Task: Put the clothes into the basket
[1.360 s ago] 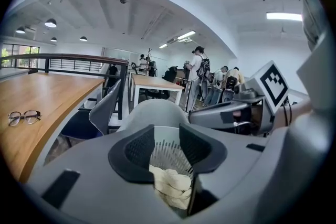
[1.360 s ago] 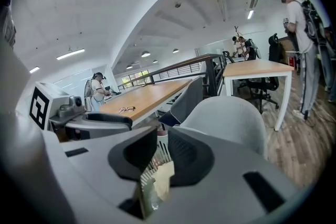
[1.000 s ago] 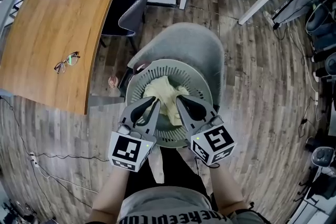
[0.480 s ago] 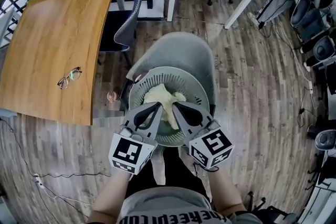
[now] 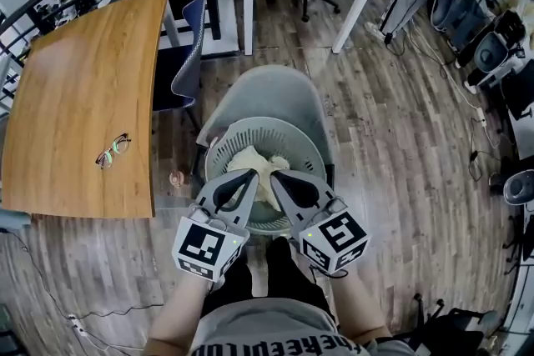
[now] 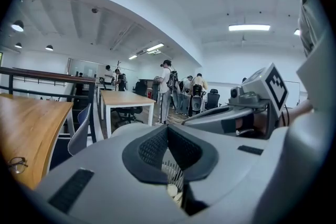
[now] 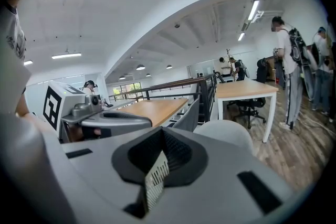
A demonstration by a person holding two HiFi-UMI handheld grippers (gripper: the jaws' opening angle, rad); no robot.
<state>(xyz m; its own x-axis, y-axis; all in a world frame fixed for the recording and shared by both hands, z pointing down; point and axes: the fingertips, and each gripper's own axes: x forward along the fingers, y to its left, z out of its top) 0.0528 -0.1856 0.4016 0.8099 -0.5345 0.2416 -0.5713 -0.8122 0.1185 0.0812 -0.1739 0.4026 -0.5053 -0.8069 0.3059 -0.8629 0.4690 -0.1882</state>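
The crumpled cream-yellow cloth lay heaped inside the round, pale-grey slatted plastic basket, which sat on the seat of a grey shell chair. The left gripper and right gripper hung just above it, each with its fingers pressed together on nothing. The cloth looked light, soft and limp, likely to sag and trail, so any further hold would best pinch a thick bunched fold near the heap's middle, not a loose edge.
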